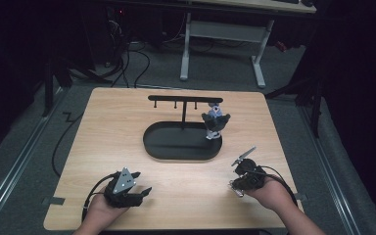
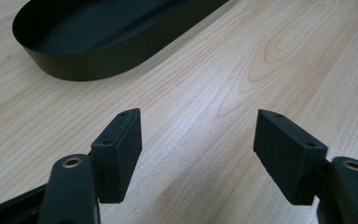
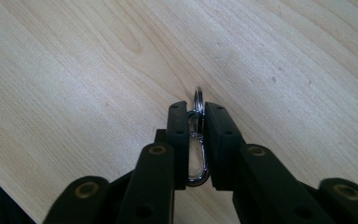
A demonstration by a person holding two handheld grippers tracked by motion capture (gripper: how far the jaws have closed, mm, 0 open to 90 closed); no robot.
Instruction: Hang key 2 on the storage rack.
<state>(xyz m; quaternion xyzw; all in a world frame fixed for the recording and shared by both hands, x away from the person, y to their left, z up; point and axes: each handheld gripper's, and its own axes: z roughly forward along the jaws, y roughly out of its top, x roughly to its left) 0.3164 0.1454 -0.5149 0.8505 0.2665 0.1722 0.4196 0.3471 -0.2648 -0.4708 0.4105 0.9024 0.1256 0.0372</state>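
Near the front right corner of the wooden table [image 1: 127,117], the right gripper [image 3: 196,122] pinches a metal key ring with a clasp [image 3: 197,140] between its jaws; whether the ring rests on the wood is hard to tell. At the front left, the left gripper [image 2: 198,140] sits with jaws spread, nothing between them. Mid-table stands a black oval tray [image 1: 166,147] with a hook rack [image 1: 185,99], where a small grey figure keychain [image 1: 214,122] hangs.

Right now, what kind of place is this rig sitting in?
Likely a lab or data-collection workstation, not a home. A lone wooden table stands on grey carpet under dark surroundings, cables trail across the floor behind it, and a white-legged desk frame stands beyond. On the table, a black oval tray with a hanger stand.
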